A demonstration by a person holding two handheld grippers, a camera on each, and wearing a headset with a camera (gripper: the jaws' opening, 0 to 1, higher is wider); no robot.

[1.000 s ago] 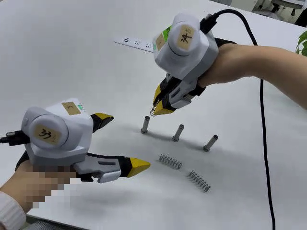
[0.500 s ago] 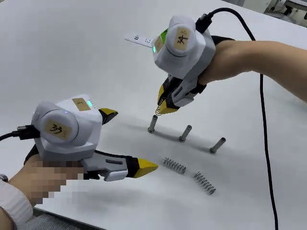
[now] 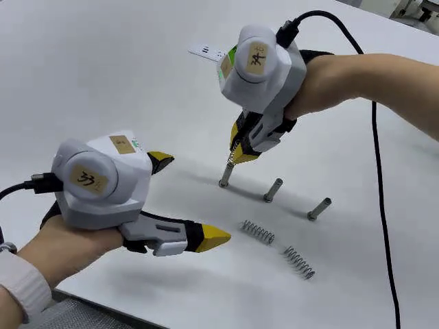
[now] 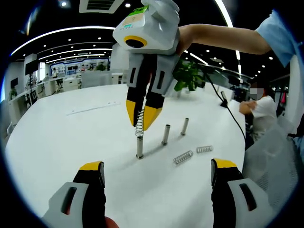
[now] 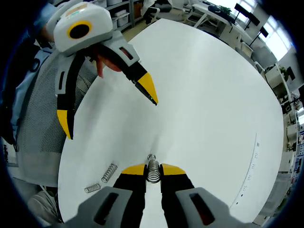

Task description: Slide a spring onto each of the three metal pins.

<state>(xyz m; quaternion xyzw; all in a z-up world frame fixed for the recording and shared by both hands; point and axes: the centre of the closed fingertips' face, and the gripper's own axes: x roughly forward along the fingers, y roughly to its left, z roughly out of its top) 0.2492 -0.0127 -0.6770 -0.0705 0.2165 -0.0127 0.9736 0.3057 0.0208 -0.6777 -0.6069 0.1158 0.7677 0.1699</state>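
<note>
Steel spring reached the first pin beneath the jaws: threading could begin.
Jaws of the right gripper, now lower, clenched it; those of the left gripper gaped.

A broad white surface filled the middle of an open-plan office, with a white power strip lying at its far side. Long light strips curved across the dark ceiling. A leafy potted plant stood beyond the edge, and desks sat near bright windows.
</note>
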